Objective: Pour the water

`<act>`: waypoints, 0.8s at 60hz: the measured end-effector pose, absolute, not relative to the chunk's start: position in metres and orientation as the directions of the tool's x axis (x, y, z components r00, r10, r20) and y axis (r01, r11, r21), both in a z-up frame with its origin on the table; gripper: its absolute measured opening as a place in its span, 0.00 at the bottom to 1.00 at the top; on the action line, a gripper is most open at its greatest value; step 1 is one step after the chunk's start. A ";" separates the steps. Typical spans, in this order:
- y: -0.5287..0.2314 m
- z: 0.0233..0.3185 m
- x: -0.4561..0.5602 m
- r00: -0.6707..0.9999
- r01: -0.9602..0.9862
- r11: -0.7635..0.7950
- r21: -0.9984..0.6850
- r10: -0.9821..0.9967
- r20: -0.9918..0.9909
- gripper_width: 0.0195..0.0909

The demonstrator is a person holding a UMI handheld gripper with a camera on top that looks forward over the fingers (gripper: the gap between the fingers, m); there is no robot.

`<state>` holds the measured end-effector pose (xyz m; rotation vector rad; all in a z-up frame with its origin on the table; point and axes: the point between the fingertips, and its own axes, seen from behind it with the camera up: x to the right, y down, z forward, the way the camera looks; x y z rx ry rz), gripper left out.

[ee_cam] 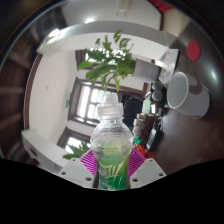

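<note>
A clear plastic water bottle with a white cap and a green label stands upright between my fingers. My gripper is shut on the bottle, and both purple pads press against its labelled sides. The bottle is lifted, with the room showing behind it. A white mug sits on the dark table beyond the fingers, to the right of the bottle.
A green leafy plant rises right behind the bottle. Small coloured objects lie on the table next to the bottle. White walls and a doorway fill the background.
</note>
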<state>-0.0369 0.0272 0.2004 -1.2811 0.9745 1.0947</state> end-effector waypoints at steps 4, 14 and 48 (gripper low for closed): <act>0.026 0.209 -0.015 0.047 -0.999 0.022 -0.045 0.099 -0.994 0.22; 0.031 0.206 0.024 -0.296 -0.947 0.074 0.312 0.172 -0.940 0.22; 0.038 0.189 0.035 -0.347 -0.931 0.072 0.358 0.127 -0.929 0.24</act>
